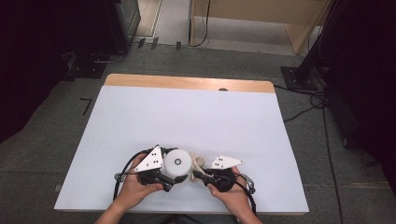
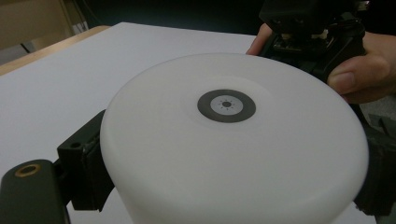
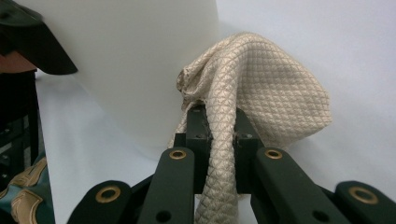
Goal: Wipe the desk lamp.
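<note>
With my left fingers (image 1: 173,179) clamped around the white tub (image 1: 178,163) near the surface's (image 1: 187,112) front edge and my right fingers (image 3: 219,140) pinching the beige cloth (image 3: 261,88) beside it, a hard wipe could tip the tub.

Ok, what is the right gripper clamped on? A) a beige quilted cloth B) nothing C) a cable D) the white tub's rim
A: in the right gripper view the right gripper is pinched shut on the cloth, which bunches up beside the white tub.
</note>
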`<state>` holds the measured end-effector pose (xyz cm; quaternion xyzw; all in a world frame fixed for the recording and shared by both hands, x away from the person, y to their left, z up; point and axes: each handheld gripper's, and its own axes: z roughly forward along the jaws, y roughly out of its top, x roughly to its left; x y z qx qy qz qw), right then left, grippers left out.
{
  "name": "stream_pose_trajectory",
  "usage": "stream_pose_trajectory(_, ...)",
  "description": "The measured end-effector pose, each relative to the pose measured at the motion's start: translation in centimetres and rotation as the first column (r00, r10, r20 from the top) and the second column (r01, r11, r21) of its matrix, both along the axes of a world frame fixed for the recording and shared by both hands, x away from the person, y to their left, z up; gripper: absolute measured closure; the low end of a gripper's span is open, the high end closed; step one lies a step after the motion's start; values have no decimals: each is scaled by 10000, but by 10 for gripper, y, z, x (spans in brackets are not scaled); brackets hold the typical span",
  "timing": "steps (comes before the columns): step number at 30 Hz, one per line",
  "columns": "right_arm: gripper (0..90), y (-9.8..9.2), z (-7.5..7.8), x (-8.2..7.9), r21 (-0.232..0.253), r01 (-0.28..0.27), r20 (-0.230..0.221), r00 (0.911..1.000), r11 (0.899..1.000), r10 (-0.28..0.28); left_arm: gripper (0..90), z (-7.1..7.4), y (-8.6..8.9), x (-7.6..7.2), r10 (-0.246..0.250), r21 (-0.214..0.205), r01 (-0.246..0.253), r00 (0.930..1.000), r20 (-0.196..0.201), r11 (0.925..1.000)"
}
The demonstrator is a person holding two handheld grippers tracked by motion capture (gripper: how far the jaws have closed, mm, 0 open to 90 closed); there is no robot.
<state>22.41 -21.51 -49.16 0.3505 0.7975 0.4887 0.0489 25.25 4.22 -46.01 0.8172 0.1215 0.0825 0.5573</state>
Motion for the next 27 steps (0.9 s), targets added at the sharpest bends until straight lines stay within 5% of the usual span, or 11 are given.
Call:
stream_pose_trajectory(7,823,1,8,-4,-35,25,382,9993,10000,-24,87,0,1,0,40,-39,-40,10000,-50,10000)
stream_pose_trajectory(13,821,-5,39,-15,851,2,1652,9862,9964,-143,87,-1,0,-1,51,-67,-51,10000,1,10000)
stream_pose_trajectory(17,821,-5,44,-19,955,-22,1917,9813,9954,-162,87,-1,0,-1,60,-22,-60,10000,38,10000)
stream_pose_trajectory(27,816,-2,21,-9,198,-153,626,9979,9997,140,87,-1,-1,-2,187,-74,-187,9998,60,9998)
